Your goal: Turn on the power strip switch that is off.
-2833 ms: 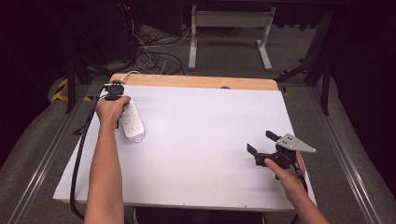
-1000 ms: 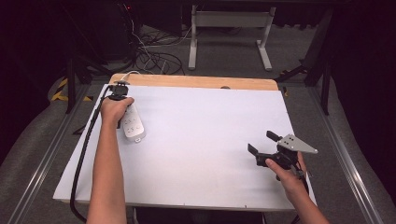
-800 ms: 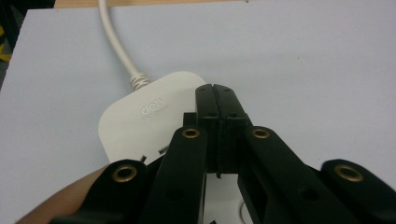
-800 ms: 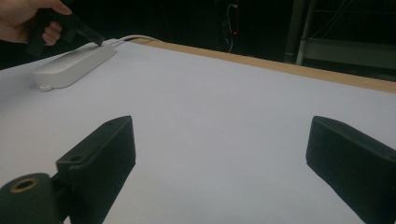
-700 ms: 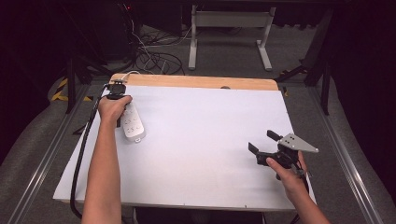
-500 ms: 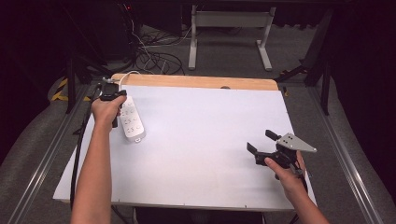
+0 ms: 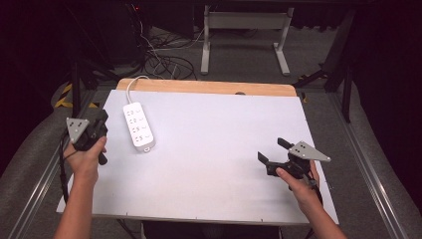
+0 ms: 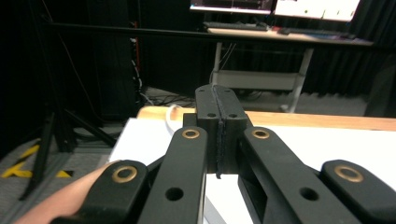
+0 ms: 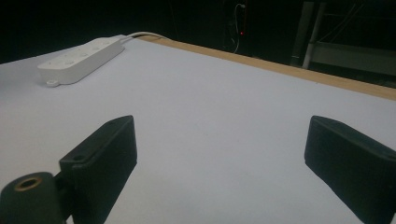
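The room is dark, with cables on the floor and a desk frame far back. In the middle stands a table with a white top [image 7: 209, 164] and a wooden strip along its far edge.

A white power strip [image 7: 138, 127] lies flat on the top, near the far left corner. Its white cord [image 7: 132, 85] runs off over the wooden edge, likely to a plug somewhere, which may be why the strip sits so close to that side. Its sockets face up, so a plug could go in from above. Nothing is plugged in.

The left gripper [image 7: 94, 130] is held at the left edge of the table, just beside the power strip but not touching it. Its jaws are pressed tight together with nothing between them.

The right gripper [image 7: 271, 157] is held low over the near right part of the top, well apart from the strip. Its jaws are spread wide and hold nothing. It points across the table toward the strip, maybe waiting.
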The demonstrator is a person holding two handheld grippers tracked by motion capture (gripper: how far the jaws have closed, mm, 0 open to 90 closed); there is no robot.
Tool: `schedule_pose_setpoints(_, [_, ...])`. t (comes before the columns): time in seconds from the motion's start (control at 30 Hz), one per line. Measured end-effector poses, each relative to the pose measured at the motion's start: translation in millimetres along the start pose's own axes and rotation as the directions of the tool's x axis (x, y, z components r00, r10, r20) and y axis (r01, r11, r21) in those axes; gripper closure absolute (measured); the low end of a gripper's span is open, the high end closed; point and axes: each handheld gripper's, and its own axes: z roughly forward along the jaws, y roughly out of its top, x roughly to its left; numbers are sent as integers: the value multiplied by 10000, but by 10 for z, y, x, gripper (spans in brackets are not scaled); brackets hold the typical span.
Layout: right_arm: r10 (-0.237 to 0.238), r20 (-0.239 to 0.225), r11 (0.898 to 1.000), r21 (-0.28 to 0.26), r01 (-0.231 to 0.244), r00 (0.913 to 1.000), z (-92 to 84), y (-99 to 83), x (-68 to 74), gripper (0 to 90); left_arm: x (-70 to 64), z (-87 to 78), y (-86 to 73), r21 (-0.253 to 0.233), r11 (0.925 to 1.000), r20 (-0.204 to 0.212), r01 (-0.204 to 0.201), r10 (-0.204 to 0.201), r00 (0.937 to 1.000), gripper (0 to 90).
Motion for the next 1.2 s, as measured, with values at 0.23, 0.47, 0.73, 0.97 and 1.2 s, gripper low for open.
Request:
schedule_pose_setpoints(0.23, [-290, -115, 9994, -180, 288, 9995, 47, 21, 44, 106, -140, -170, -59, -593, 9981, -301, -187, 169, 9994, 898])
schedule_pose_setpoints(0.47, [-235, 69, 9997, -110, 236, 9997, 45, -2, 35, 103, -191, -197, -76, -697, 9944, -691, -794, 746, 9948, 898])
schedule_pose_setpoints(0.73, [-200, 294, 9997, -123, 204, 9994, 7, -17, -9, 101, -171, -180, -98, -732, 9915, -1091, -1080, 996, 9890, 884])
schedule_pose_setpoints(0.97, [-96, 304, 9998, -168, 101, 9995, -19, -21, -24, 101, -187, -173, -105, -1284, 9837, -655, -1259, 1183, 9908, 355])
schedule_pose_setpoints(1.2, [-84, 302, 9997, -210, 91, 9995, -16, -15, -24, 99, -191, -150, -132, -1449, 9763, -944, -1608, 1481, 9845, 115])
